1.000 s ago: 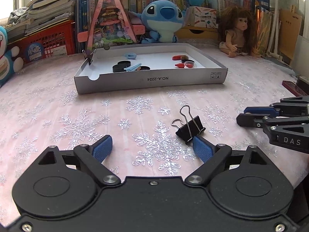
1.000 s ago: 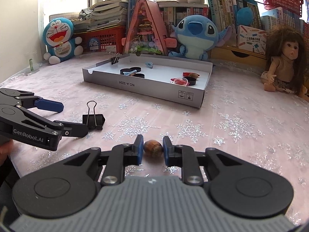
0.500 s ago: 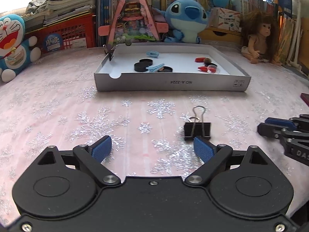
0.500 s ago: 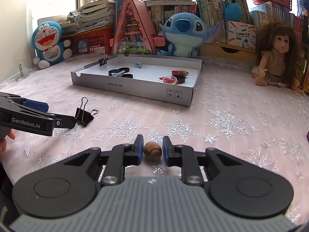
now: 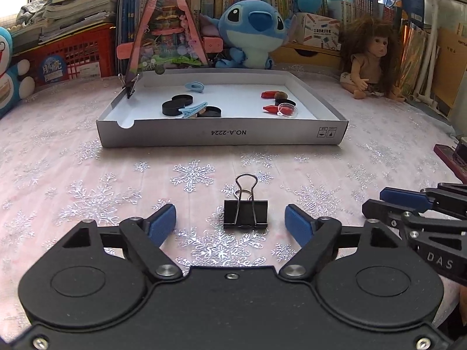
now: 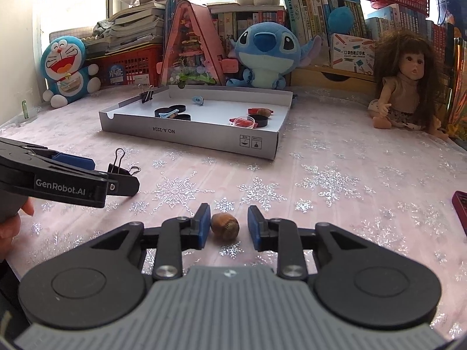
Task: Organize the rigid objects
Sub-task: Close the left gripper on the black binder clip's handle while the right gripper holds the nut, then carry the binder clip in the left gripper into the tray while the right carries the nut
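Left wrist view: left gripper (image 5: 230,218) fingers apart, binder clip (image 5: 245,212) centred between them on counter (image 5: 87,180), lower middle of frame. Close squarely on black body, not wire loops; then carry to tray (image 5: 221,137). Half second ago clip sat off right finger; now centred.

Right wrist view: right gripper (image 6: 228,227) fingers apart around nut (image 6: 225,224), not touching. A second ago they pinched it; now released. Tray (image 6: 189,137) upper middle.

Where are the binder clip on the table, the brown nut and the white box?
binder clip (image 5: 245,213), left wrist view, on its black body.
brown nut (image 6: 225,224), right wrist view, on its middle.
white box (image 5: 221,136), left wrist view, on its front wall.
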### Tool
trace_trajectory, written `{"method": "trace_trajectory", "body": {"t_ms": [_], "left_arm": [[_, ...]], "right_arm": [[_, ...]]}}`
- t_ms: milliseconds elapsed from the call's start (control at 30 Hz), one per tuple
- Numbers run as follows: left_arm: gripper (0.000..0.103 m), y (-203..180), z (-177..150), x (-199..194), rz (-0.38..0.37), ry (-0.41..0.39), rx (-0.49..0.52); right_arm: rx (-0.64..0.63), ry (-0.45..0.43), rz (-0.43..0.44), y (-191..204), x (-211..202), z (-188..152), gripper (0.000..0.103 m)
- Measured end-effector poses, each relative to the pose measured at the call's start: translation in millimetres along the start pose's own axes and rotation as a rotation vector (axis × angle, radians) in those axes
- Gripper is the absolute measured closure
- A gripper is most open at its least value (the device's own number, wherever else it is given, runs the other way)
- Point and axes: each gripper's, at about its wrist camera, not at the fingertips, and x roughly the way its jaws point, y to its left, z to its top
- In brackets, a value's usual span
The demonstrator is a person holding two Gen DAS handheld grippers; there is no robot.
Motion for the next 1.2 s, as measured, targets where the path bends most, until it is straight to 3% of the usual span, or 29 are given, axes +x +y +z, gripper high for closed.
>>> {"method": "trace_trajectory", "body": {"t_ms": [200, 433, 800, 967, 1200], "left_arm": [[0.04, -1.8, -0.6, 0.8, -0.002, -0.014, 0.01], [0.074, -2.9, -0.3, -1.4, -0.023, -0.021, 0.01], [0.074, -3.5, 0.0, -3.8, -0.027, -0.019, 0.003], [0.074, -3.6, -0.9, -5.3, -0.028, -0.019, 0.006], [0.074, -3.5, -1.4, -7.2, -0.03, -0.02, 0.0]], "right_arm": [[-0.024, -0.012, -0.025, 2.9, -4.9, -2.8, 0.053], [-0.026, -0.007, -0.024, 4.7, -6.4, -5.7, 0.053], [-0.031, -0.005, -0.034, 4.8, -7.7, -8.5, 0.054], [-0.04, -0.012, -0.043, 7.0, -8.8, -9.9, 0.069], [-0.058, -0.01, -0.023, 10.2, -10.8, -10.2, 0.072]]}}
